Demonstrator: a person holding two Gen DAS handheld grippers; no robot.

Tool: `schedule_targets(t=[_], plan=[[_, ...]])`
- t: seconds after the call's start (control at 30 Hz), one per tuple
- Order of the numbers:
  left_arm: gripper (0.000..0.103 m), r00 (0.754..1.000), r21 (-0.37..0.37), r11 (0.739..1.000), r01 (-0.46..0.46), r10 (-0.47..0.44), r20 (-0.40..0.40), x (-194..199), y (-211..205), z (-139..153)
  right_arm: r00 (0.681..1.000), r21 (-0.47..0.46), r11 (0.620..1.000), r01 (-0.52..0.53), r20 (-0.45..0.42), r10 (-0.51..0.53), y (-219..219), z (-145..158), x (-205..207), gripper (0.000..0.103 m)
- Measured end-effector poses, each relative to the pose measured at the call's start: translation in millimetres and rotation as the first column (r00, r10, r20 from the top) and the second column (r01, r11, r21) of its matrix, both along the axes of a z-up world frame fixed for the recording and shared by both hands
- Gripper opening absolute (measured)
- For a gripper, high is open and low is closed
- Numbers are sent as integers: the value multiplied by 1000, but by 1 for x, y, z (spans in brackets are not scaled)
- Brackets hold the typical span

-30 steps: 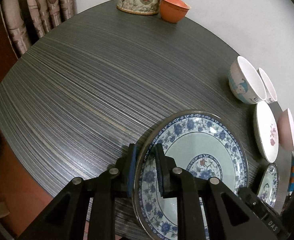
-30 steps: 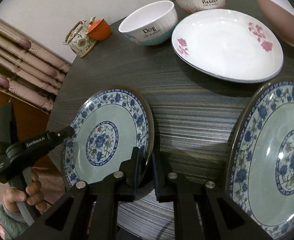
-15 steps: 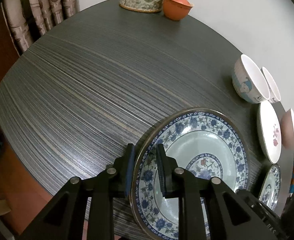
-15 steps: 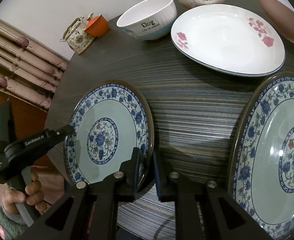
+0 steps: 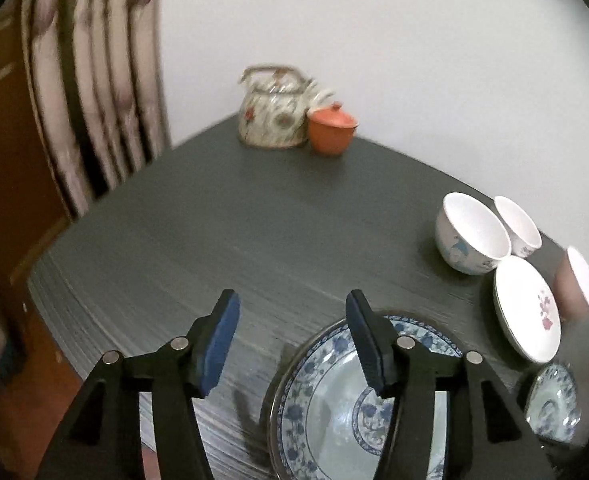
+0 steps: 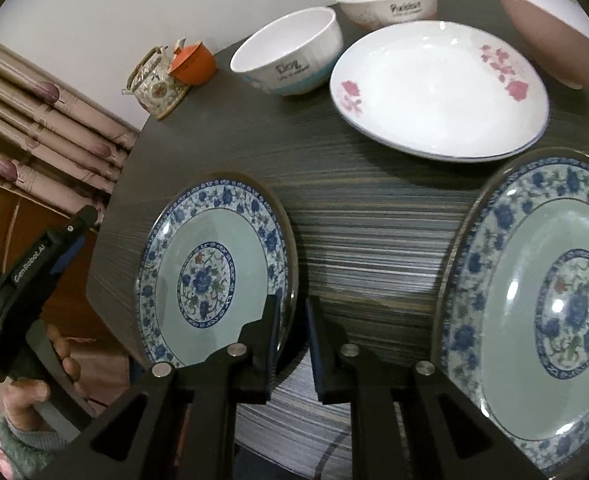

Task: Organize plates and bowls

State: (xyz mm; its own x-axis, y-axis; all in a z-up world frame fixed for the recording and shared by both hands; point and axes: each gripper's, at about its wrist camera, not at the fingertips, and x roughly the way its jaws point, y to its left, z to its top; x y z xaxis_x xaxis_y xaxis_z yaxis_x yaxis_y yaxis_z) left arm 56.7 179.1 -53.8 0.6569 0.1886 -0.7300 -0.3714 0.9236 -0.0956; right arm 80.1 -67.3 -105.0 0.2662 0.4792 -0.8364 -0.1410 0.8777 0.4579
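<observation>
A blue-patterned plate (image 5: pixel 334 408) lies flat on the dark table (image 5: pixel 254 232), also in the right wrist view (image 6: pixel 210 276). My left gripper (image 5: pixel 292 340) is open and raised above its left rim, holding nothing. My right gripper (image 6: pixel 292 340) is shut on the near rim of this plate. A second blue-patterned plate (image 6: pixel 542 304) lies to the right. A white plate with pink flowers (image 6: pixel 438 92), two white bowls (image 6: pixel 290 52) (image 6: pixel 386 0) and a pink bowl (image 6: pixel 550 28) stand behind.
A patterned teapot (image 5: pixel 274 116) and an orange lidded cup (image 5: pixel 332 128) stand at the table's far corner by the wall. Curtains (image 5: pixel 94 80) hang at the left. The table edge runs close to the left plate.
My left gripper has let go of the plate's rim, opened wide and lifted up and back. My right gripper stays shut on the plate.
</observation>
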Motion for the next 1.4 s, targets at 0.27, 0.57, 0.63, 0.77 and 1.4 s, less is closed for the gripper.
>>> schedule_targets(t=[0.27, 0.57, 0.63, 0.77, 1.4], plan=[[55, 992, 9, 992, 126, -126, 13, -1, -28, 9, 996, 17, 999, -30, 82, 29, -21, 28, -10, 15], [55, 981, -8, 981, 195, -195, -14, -3, -59, 15, 988, -10, 999, -47, 148, 48, -68, 50, -30, 15], [55, 977, -27, 977, 209, -210, -29, -4, -66, 13, 988, -23, 999, -31, 150, 34, -83, 51, -33, 15], [55, 967, -32, 969, 244, -246, -68, -4, -83, 7, 988, -38, 999, -8, 152, 13, -114, 54, -40, 15], [55, 863, -428, 817, 387, -484, -142, 6, -159, -12, 986, 18, 987, 162, 43, -162, -248, 39, -32, 15]])
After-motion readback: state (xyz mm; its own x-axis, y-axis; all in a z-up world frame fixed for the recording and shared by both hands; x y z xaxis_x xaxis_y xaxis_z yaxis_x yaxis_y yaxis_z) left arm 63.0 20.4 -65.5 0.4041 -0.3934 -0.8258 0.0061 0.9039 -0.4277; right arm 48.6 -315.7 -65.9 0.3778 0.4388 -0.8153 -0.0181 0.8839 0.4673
